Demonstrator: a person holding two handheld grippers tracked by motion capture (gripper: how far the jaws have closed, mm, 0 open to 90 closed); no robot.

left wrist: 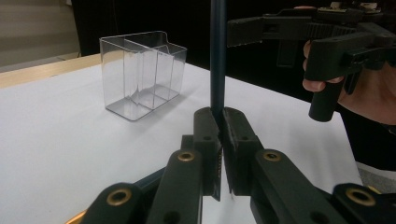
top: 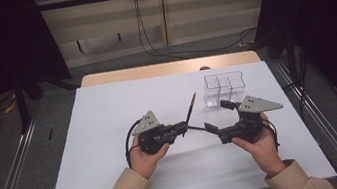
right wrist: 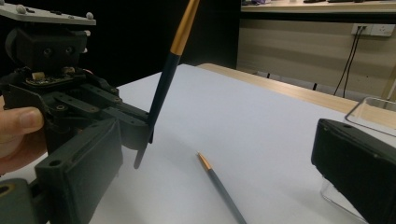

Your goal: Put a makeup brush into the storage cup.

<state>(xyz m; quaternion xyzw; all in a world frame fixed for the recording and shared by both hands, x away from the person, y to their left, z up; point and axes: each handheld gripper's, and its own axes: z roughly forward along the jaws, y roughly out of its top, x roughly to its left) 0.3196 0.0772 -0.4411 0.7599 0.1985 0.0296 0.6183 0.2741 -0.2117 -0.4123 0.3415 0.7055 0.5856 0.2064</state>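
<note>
The left gripper (top: 184,125) is clamping a slim pencil (top: 191,107) near its lower end — light, stiff, apt to pivot. The right gripper (top: 217,116) is hanging wide open beside it, over a second pencil (right wrist: 222,188) lying on the surface (top: 106,134) — best gripped mid-shaft

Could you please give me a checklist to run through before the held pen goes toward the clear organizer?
1. Left tongs shut on the held pen: ok.
2. Held pen's gold end points up, shaft tilted rather than plumb: ok.
3. Right tongs open with nothing between them: ok.
4. Clear organizer upright on the table, compartments look empty: ok.
5. Held pen above the organizer's opening: not ok, it is off to the side of it.
6. Second pen lies flat on the table, apart from the organizer: ok.
</note>
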